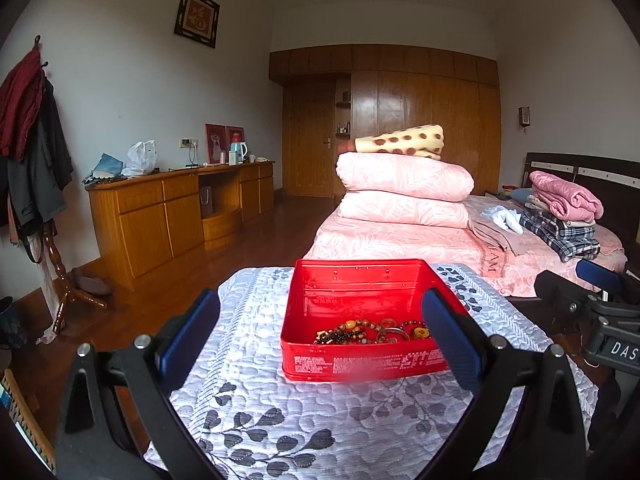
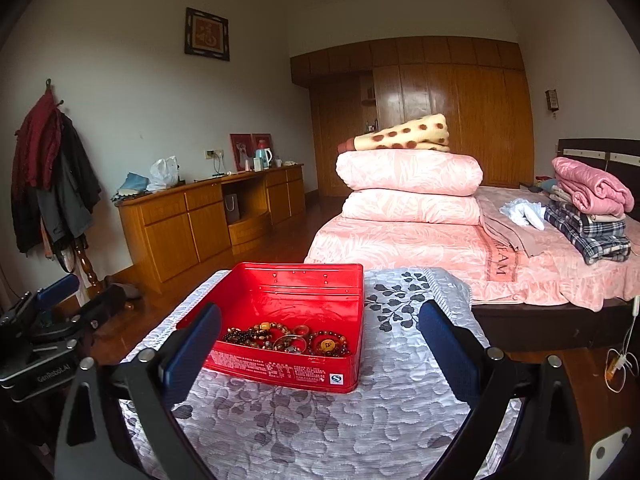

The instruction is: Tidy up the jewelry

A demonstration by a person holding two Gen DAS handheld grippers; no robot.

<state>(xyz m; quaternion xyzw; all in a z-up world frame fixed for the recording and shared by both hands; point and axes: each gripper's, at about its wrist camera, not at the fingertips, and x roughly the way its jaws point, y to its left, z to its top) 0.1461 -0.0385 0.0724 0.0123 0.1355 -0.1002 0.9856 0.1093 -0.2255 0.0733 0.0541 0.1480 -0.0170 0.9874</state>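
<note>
A shallow red rectangular metal tin point(image 2: 288, 320) sits open, with no lid in view, on a white quilted cloth with grey leaf print point(image 2: 320, 420) that covers a small table in front of a pink-covered bed point(image 2: 400, 240). The tin's placement near the middle of the cloth keeps it reachable from both sides, and its low walls leave the contents easy to see and pick from above. The jewelry, a tangle of brown, amber and dark beaded bracelets with a few rings point(image 2: 288, 338), lies heaped together in the near part of the tin, while the far part of its floor is bare; no piece shows on the cloth. That fits either a pile waiting to be sorted out or pieces already gathered into the tin. The left gripper point(image 1: 320, 332) hovers low on the near side of the tin, its blue-padded tongs spread wide and holding nothing, framing the tin as if lined up on it. The right gripper point(image 2: 320, 344) hangs likewise, tongs spread and empty, with the tin lying toward its left finger.
</note>
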